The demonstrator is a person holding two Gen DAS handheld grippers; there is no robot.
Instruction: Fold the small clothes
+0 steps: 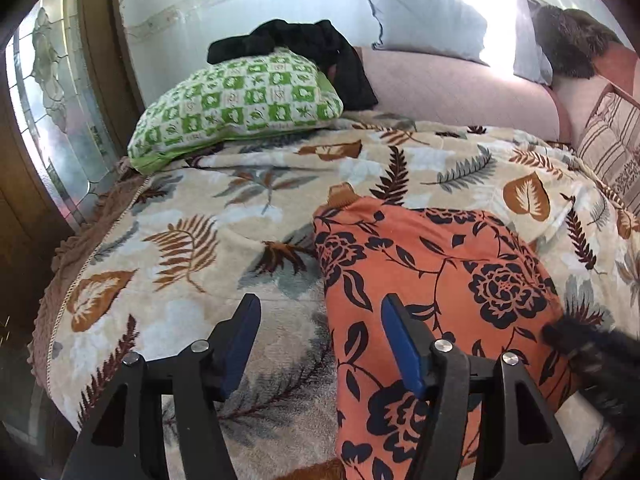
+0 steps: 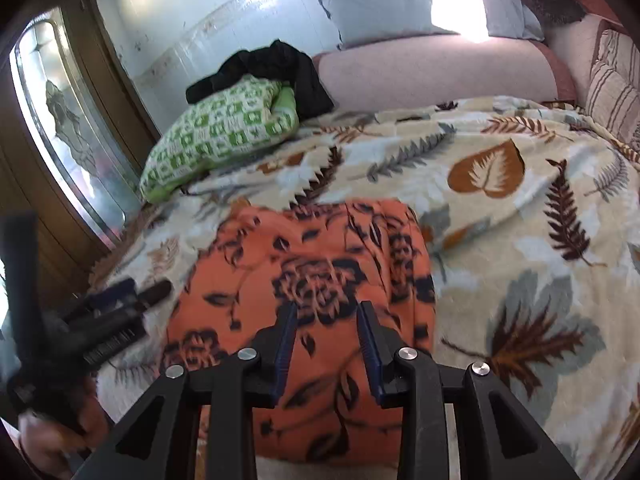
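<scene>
Left wrist view: orange cotton garment with a black rose print (image 1: 432, 280) lies on the bed, on the cream fleece blanket printed with brown and grey leaves (image 1: 192, 240), already doubled into a compact rounded-off block, its left edge running just under the left tool (image 1: 320, 322). Left tool stands wide, blue pads apart with nothing between them; one pad hangs over bare blanket, the other over the garment's edge, not pressing on it as far as I can tell. Right wrist view: right tool (image 2: 326, 312) hovers over the middle of the same garment (image 2: 312, 240), jaws narrower but still parted, no cloth pinched between the pads, contact with the fabric unclear through blur. Step judged: between folds, both tools free, garment part-folded. Next move likely calls for a pinch on a near or side edge and one more fold across, or smoothing flat; grab only the top layers or the stack slides on the fleece. Green-and-white checked pillow (image 1: 240, 96) and black crumpled cloth (image 1: 304, 44) sit well behind, untouched.
</scene>
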